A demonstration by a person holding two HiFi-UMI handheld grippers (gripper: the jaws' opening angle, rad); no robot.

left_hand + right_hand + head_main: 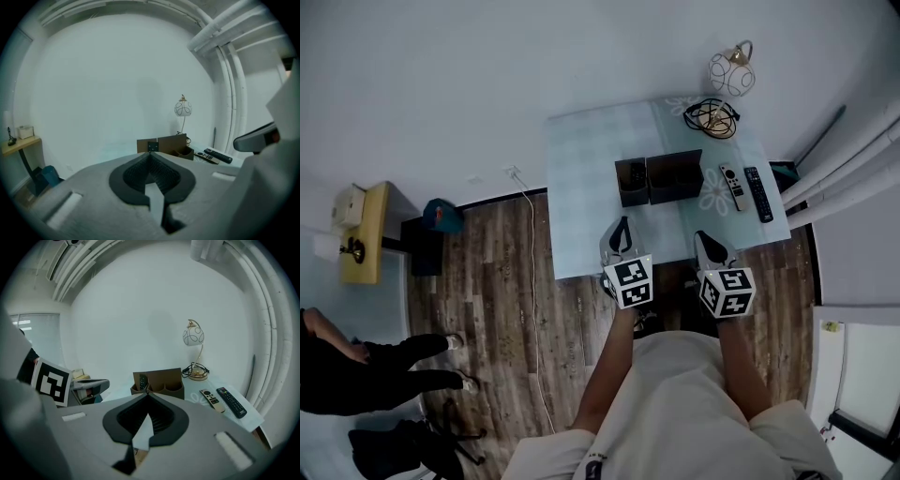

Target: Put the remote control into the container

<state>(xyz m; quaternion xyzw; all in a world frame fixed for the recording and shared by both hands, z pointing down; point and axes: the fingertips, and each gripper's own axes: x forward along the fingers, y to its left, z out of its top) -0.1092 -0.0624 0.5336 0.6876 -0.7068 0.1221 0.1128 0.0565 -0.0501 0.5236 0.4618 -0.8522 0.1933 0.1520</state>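
Two remotes lie flat on the table (pixel 581 187), right of centre in the head view: a pale remote (pixel 728 187) just beside the container (pixel 675 176), and a black remote (pixel 758 194) next to it, neither yet stowed. Another handset (pixel 143 380) appears to stand in the container's left compartment. The left gripper (pixel 622 225) and right gripper (pixel 704 238) hover over the table's near edge, jaws closed on nothing, judged poised ahead of a pickup. No brand or lettering is legible.

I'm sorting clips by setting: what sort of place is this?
Likely a living room or home-style studio: wood-plank floor, a pale table holding a globe lamp, plus a light remote and a black remote beside a container.
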